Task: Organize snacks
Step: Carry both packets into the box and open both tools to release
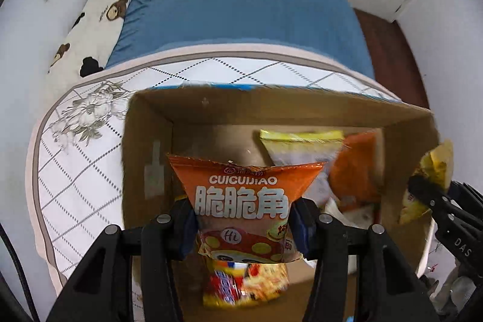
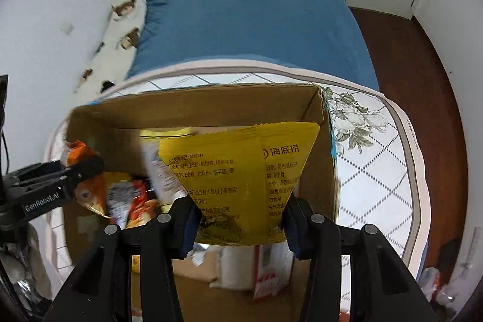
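Note:
My left gripper (image 1: 243,227) is shut on an orange snack bag (image 1: 246,189) with white lettering, held above the open cardboard box (image 1: 148,141). Inside the box lie several snack packs, among them a yellow-topped pack (image 1: 299,147) and a red and yellow pack (image 1: 241,282). My right gripper (image 2: 240,227) is shut on a yellow snack bag (image 2: 238,168), also over the cardboard box (image 2: 99,116). The right gripper's yellow bag (image 1: 437,165) shows at the right edge of the left wrist view. The left gripper's orange bag (image 2: 81,153) shows at the left of the right wrist view.
The box stands on a white quilted cloth (image 1: 81,171) with a flower print, laid over a bed with a blue sheet (image 1: 241,5). A bear-print bolster (image 1: 99,17) lies along the wall. Brown floor (image 2: 416,80) runs along the right side.

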### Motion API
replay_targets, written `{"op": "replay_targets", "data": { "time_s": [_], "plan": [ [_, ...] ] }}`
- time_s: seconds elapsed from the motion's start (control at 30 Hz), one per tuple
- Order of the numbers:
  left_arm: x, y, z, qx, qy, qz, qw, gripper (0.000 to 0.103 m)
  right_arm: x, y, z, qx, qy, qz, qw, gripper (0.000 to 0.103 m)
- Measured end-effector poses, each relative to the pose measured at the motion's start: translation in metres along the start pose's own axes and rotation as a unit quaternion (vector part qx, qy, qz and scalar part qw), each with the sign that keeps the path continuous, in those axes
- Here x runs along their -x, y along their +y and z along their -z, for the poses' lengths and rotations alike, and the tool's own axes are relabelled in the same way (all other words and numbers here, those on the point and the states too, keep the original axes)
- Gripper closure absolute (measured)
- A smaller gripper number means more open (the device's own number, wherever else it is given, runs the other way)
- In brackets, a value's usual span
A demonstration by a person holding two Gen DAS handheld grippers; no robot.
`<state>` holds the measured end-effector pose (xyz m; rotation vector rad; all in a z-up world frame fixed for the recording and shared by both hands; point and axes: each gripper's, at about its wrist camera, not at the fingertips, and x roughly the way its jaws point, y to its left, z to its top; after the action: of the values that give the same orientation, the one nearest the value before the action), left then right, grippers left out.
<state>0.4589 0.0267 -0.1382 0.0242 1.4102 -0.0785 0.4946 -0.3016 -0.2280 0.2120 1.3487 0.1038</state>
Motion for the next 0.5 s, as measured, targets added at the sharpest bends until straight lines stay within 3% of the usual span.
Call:
{"op": "replay_targets", "data": {
  "time_s": [0.07, 0.1, 0.13, 0.17, 0.23, 0.5],
  "plan": [
    [-0.015, 0.001, -0.010, -0.001, 0.015, -0.003, 0.9999, 0.054, -0.016, -0.003, -0.009, -0.008, 0.016, 0.003, 1.000, 0.052],
    [-0.019, 0.001, -0.014, 0.000, 0.019, -0.004, 0.9998, 0.053, -0.023, -0.004, -0.012, -0.011, 0.024, 0.005, 1.000, 0.043],
    [-0.023, 0.003, -0.017, 0.005, 0.021, -0.005, 0.9998, 0.047, -0.029, -0.005, -0.015, -0.012, 0.030, 0.016, 0.999, 0.020],
    [-0.028, 0.004, -0.021, 0.008, 0.023, 0.000, 0.9997, 0.030, -0.034, -0.006, -0.019, -0.014, 0.032, 0.020, 0.999, 0.012],
    [-0.033, 0.006, -0.026, 0.013, 0.022, 0.001, 0.9997, 0.007, -0.041, -0.006, -0.022, -0.018, 0.038, 0.020, 0.999, 0.011],
    [-0.023, 0.002, -0.023, 0.012, 0.007, 0.005, 0.9999, 0.006, -0.046, -0.001, -0.014, -0.019, 0.025, 0.020, 0.999, 0.011]
  ]
}}
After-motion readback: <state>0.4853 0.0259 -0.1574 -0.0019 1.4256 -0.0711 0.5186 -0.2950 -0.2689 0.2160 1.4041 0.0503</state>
